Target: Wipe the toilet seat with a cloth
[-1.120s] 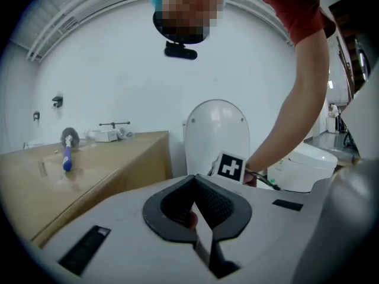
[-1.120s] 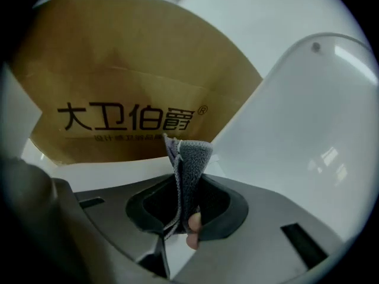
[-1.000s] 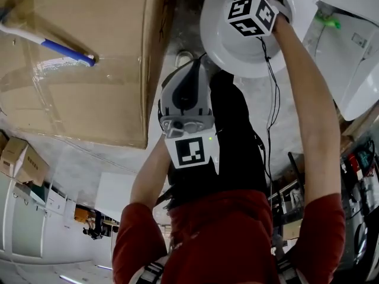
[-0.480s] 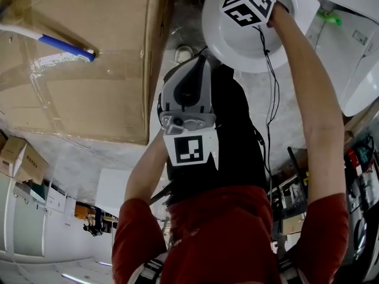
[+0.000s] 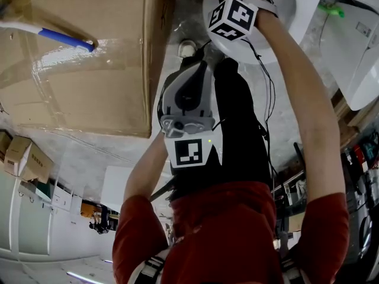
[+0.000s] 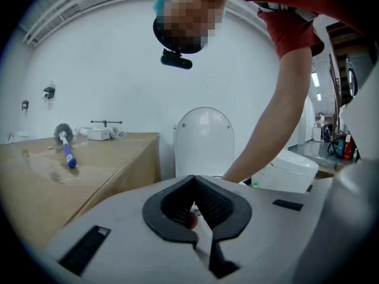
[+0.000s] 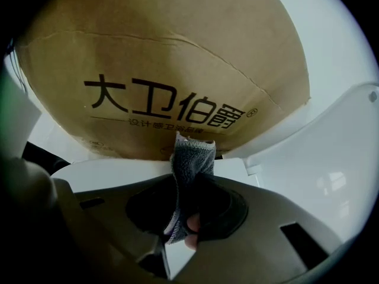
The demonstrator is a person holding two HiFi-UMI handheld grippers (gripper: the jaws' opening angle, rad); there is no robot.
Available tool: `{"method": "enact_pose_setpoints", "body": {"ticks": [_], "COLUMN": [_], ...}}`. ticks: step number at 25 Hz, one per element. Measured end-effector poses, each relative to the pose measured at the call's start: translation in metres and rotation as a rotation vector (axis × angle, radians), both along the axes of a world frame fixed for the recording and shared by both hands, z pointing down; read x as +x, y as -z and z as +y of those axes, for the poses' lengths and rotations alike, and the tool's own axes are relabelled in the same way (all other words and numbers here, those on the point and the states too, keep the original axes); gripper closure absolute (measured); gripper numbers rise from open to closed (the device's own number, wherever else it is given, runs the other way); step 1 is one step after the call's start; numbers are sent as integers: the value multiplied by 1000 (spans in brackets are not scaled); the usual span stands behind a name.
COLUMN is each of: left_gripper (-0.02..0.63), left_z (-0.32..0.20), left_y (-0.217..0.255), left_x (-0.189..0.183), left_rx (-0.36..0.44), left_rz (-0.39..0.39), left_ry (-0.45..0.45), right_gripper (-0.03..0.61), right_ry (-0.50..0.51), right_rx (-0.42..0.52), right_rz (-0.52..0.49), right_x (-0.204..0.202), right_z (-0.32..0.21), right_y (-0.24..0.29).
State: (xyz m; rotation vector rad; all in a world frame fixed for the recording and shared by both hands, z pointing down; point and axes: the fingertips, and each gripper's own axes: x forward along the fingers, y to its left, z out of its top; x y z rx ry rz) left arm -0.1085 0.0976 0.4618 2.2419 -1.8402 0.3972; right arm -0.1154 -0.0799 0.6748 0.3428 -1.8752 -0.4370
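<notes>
At the toilet, I judge the wipe to be at an early or middle stage. My right hand-held gripper is out over the white oval toilet seat, and the strip of grey knitted cloth is in place for wiping. No view shows a wet streak or a cleaned patch, so I cannot say which parts of the seat are done. I take most or all of the ring as outstanding.

Right hand-held gripper: the jaws are clamped on the grey cloth. The cloth stands out past the jaw tips towards the white seat surface, with the large brown printed cardboard box behind. I cannot confirm whether the cloth end is pressed on the seat or just clear of it.

Left hand-held gripper: the jaws are fully together with nothing between them. It is held back from the toilet, touches nothing and has no part in the wipe.
</notes>
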Motion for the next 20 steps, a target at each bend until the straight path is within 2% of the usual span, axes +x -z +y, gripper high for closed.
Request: {"method": "enact_pose_setpoints", "body": {"ticks": [11,17,20], "left_gripper": [601,601,601], "left_z": [10,20,25], "left_y": [21,22,17], "left_x": [-16,-18,-15], "left_rx": [60,68,54], "left_rz": [15,23,25], "left_ry": [55,51,42], "right_gripper": [505,505,505], "right_ry": [118,184,182], "right_rx": [-57,-73,-70], "right_rz": [24,46,56], "right_x": [13,32,43], "right_z": [87,143,163], "right_y": [-5,-12,-14]}}
